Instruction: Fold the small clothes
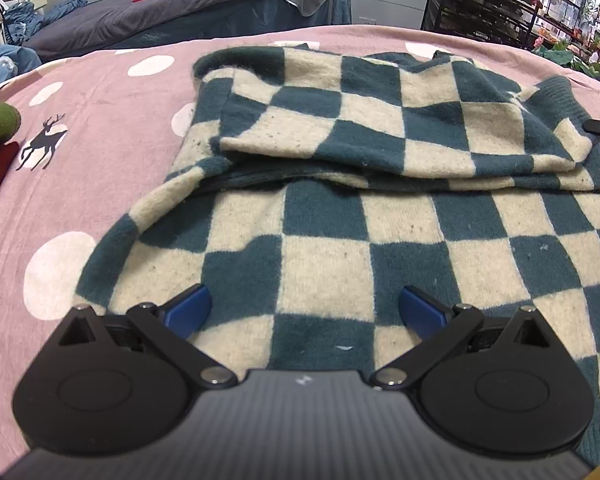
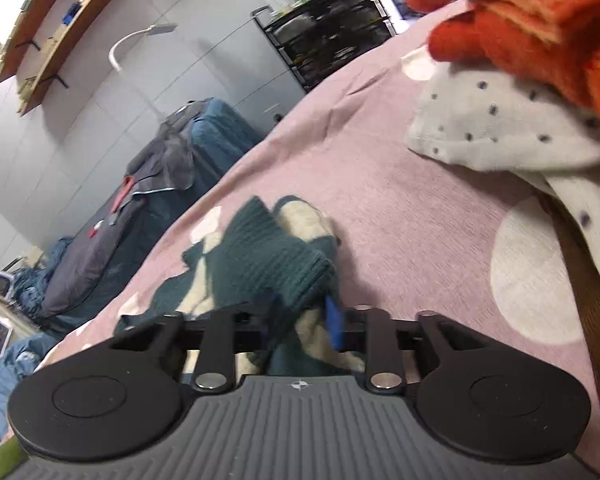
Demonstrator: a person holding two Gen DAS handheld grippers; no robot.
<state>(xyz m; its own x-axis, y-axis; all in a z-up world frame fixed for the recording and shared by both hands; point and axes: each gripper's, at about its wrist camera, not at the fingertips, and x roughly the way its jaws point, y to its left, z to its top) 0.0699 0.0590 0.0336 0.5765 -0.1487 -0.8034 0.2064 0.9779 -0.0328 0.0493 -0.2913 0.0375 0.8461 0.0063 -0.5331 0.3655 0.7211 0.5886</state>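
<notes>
From the right wrist, bare pink bedspread gives free room toward twelve o'clock. The orange knit and dotted white cloth block at two o'clock.

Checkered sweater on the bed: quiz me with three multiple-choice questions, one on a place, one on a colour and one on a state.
1. In the left wrist view, the deer print on the bedspread is
A. to the left of the checkered sweater
B. hidden under the sweater
C. to the right of the sweater

2. The sweater's squares are
A. red and white
B. dark teal and cream
C. black and yellow

3. The left tongs are
A. shut on a sock
B. shut on the bedspread
C. open above the sweater

Answers:
1 A: the deer sits on bare pink cloth, on the left and clear of the sweater's edge.
2 B: teal and cream squares alternate across the whole knit.
3 C: the blue fingers stand wide apart with only flat sweater showing between them.
</notes>
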